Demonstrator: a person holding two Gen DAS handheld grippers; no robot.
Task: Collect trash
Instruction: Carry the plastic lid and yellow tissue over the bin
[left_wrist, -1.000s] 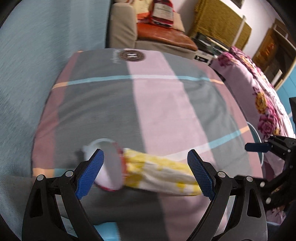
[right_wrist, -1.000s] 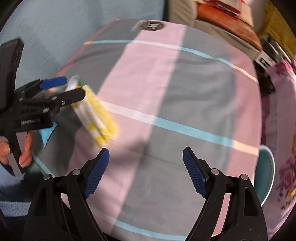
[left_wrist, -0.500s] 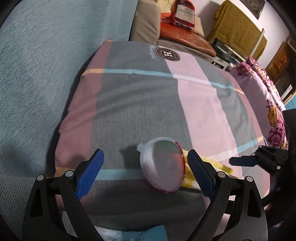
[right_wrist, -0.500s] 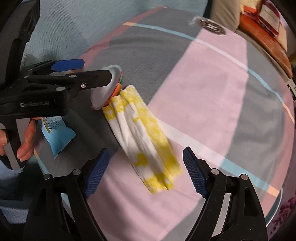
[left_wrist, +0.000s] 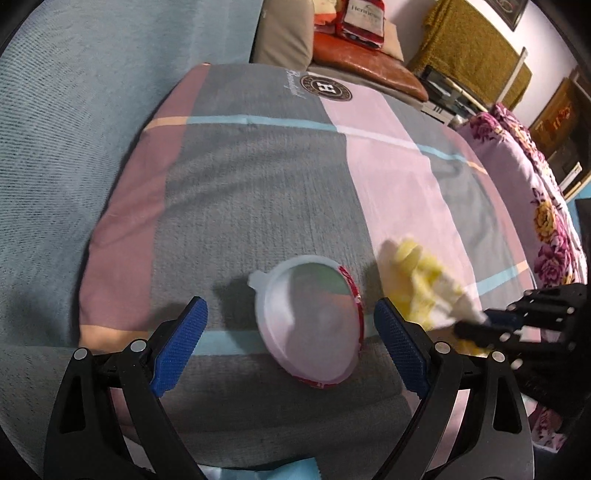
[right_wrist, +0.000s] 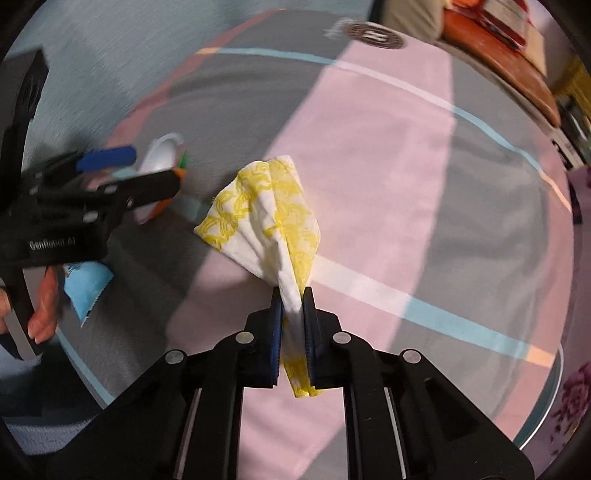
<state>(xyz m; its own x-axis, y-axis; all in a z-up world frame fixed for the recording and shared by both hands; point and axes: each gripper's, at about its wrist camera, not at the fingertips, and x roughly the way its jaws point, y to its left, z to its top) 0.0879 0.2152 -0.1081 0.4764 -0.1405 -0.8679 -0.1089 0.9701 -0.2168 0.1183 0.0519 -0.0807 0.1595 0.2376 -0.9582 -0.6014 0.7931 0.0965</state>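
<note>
Trash pickup is mid-grab: right gripper (right_wrist: 292, 317) pinches the yellow-patterned white paper napkin (right_wrist: 271, 218), left gripper (left_wrist: 290, 345), jaws spread, must close on the round lidded plastic cup (left_wrist: 310, 319).

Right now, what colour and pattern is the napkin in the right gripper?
The napkin is white with a yellow swirl print, clearest in the right wrist view.

The napkin (right_wrist: 273, 218) is white with a yellow lace-like print. The cup (left_wrist: 314, 325) has a translucent white lid and a red rim. The blanket (left_wrist: 258, 192) is checked in grey and pink blocks with pale blue, white and peach lines. Both grippers are black with blue pads (left_wrist: 181, 347). The wrapper (right_wrist: 86, 284) is light blue
</note>
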